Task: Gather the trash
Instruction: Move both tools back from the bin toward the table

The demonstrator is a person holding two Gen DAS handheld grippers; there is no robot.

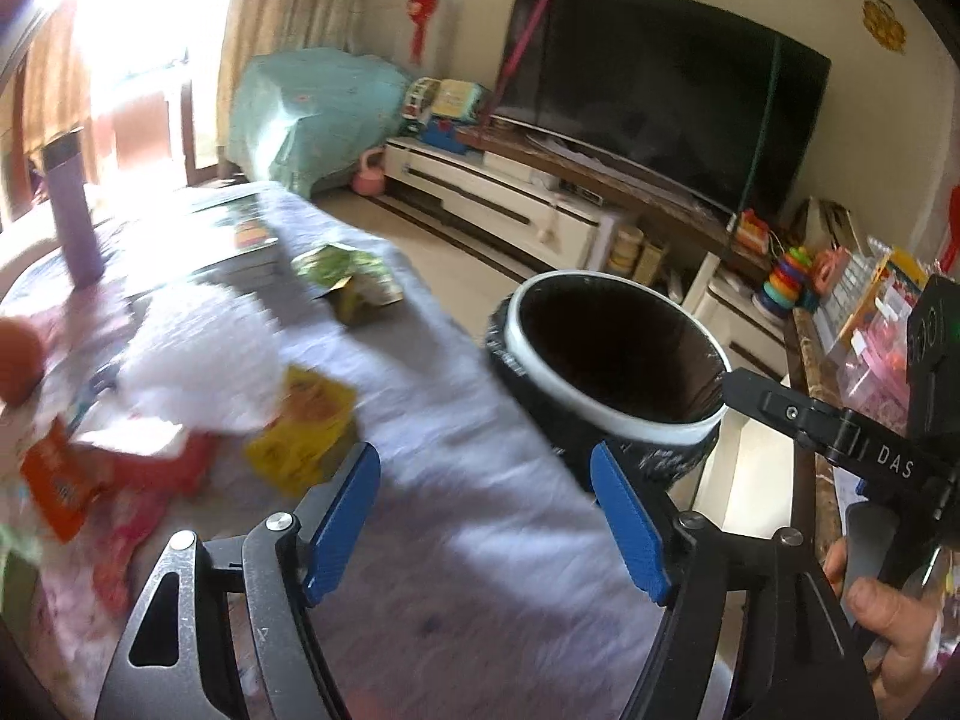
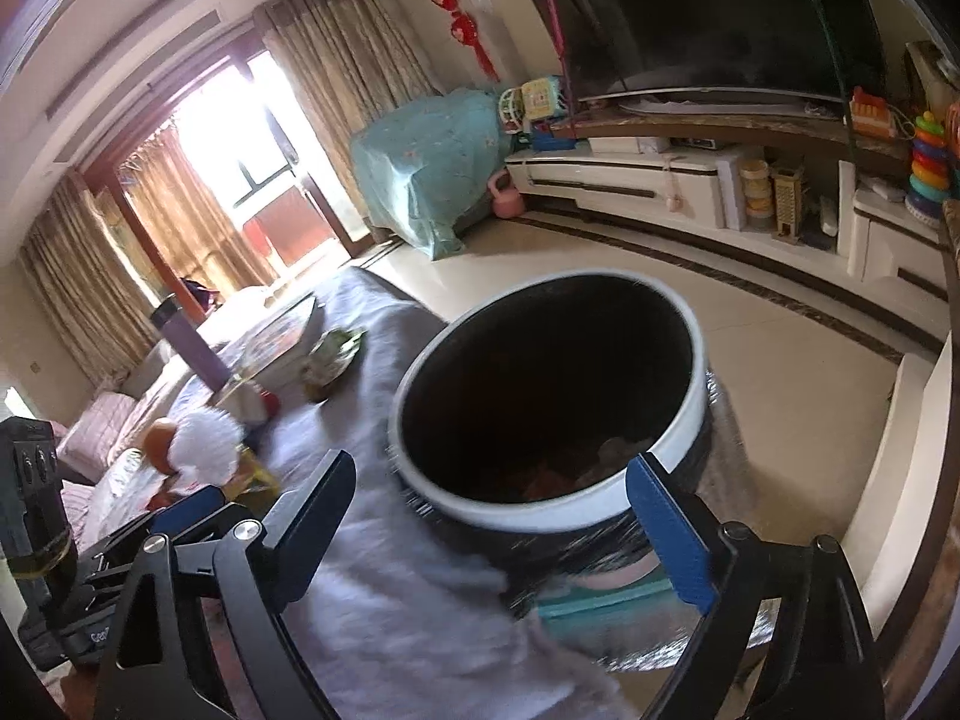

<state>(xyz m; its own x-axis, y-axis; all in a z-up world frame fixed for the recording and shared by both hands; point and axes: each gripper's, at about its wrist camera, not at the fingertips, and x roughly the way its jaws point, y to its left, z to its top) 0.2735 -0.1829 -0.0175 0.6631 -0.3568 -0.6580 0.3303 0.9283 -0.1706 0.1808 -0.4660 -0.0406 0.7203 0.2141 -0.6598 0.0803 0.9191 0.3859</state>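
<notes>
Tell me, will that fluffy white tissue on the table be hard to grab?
Probably not. The white tissue looks crumpled and puffy, so it is likely very light and should squash flat between the fingers. It may slide or flutter away if nudged, because nothing weighs it down. It rests among wrappers, so a pinch might catch one too.

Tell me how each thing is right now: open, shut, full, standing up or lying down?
Left tongs: open, nothing between them.
Right tongs: open, nothing held.
Trash bin: upright beside the table, no lid, some trash at the bottom.
Purple bottle: standing, cap on.
White crumpled tissue: lying on the table.
Yellow wrapper: lying flat.
Green wrapper: crumpled, on the table.
TV: off.
</notes>
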